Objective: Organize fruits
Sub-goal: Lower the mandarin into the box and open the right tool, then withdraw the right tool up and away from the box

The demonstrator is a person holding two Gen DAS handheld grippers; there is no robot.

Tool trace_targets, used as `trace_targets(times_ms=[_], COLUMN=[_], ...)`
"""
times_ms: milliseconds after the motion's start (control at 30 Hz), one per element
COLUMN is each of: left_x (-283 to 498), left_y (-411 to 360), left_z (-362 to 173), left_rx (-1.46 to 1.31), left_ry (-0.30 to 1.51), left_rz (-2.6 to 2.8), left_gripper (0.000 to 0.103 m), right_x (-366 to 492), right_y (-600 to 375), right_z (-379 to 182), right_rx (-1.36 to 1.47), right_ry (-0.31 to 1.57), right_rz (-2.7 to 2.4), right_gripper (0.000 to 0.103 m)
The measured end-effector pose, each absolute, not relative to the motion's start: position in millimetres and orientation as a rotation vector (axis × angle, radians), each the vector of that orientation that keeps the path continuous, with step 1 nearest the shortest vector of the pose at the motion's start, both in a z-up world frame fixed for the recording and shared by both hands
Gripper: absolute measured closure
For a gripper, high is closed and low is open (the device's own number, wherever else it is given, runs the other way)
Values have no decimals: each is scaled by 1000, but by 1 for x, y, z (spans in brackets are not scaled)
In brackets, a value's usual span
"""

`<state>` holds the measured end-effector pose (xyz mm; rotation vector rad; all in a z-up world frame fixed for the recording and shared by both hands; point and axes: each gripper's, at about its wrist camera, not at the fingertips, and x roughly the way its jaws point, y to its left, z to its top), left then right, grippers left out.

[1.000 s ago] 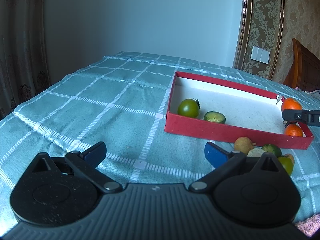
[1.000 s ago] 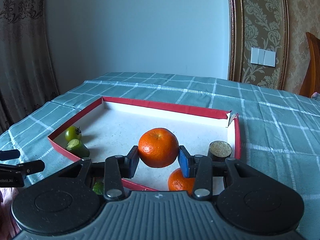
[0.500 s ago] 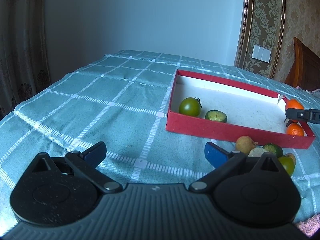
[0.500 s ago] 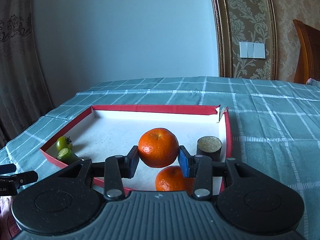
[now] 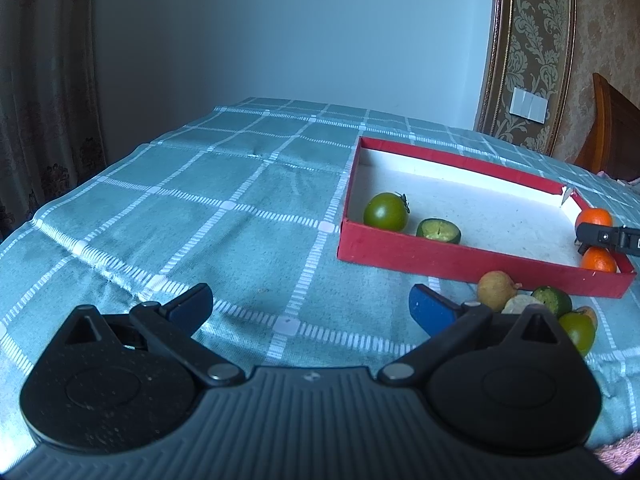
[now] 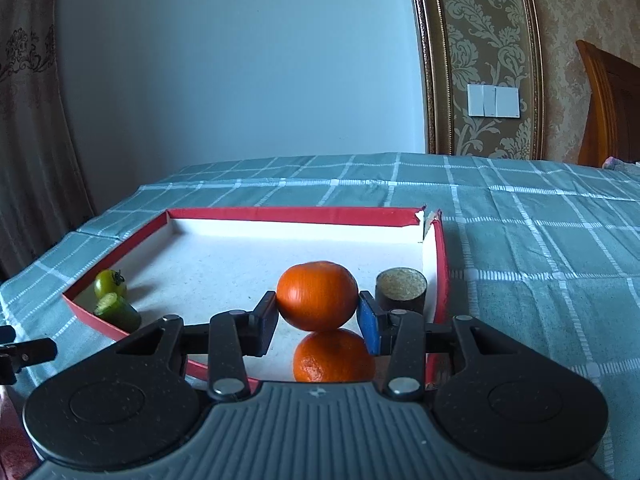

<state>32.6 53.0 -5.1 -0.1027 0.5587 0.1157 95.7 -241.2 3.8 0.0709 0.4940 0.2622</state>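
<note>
Orange and round, the mandarin (image 6: 317, 295) sat clamped in our right gripper (image 6: 318, 318) at frame centre, over the red cardboard tray (image 6: 280, 213), apparently for placing beside a second mandarin (image 6: 334, 356). Our left gripper (image 5: 310, 306) hung wide and empty at lower frame, presumably waiting.

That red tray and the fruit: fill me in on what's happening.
The right tongs hold an orange over the red tray, above a second orange inside. A green tomato and some cut pieces also sit in it. The left tongs hover open and empty; more fruit waits outside.
</note>
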Motion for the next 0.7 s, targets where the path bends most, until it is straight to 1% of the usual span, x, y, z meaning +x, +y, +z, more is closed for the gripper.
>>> trace_targets(times_ms=[133, 233, 300, 467, 500, 533, 567, 600, 633, 700], left_x=[33, 33, 33, 33, 33, 32, 32, 32, 32, 32], left_y=[53, 54, 54, 55, 55, 55, 55, 55, 55, 55], left_z=[-5, -5, -5, -5, -5, -5, -5, -5, -5, -5], left_rx=[-104, -105, -107, -111, -112, -113, -114, -113, -113, -115], left_ry=[561, 564, 565, 562, 560, 558, 557, 557, 556, 555], left_rz=[119, 121, 121, 122, 122, 121, 120, 121, 122, 121], left_gripper=[0, 0, 0, 0, 0, 0, 0, 0, 0, 0], right_x=[98, 97, 96, 82, 75, 67, 58, 49, 36, 14], right_y=[-247, -250, -253, -262, -266, -271, -276, -281, -288, -301], right_z=[0, 1, 2, 18, 23, 28, 32, 36, 39, 39], right_rx=[99, 120, 127, 167, 188, 214, 237, 261, 295, 366], right_ry=[510, 510, 504, 479, 468, 458, 447, 434, 419, 403], right_rz=[248, 244, 237, 234, 236, 243, 245, 244, 245, 250], right_gripper=[60, 55, 55, 55, 54, 46, 41, 33, 28, 25])
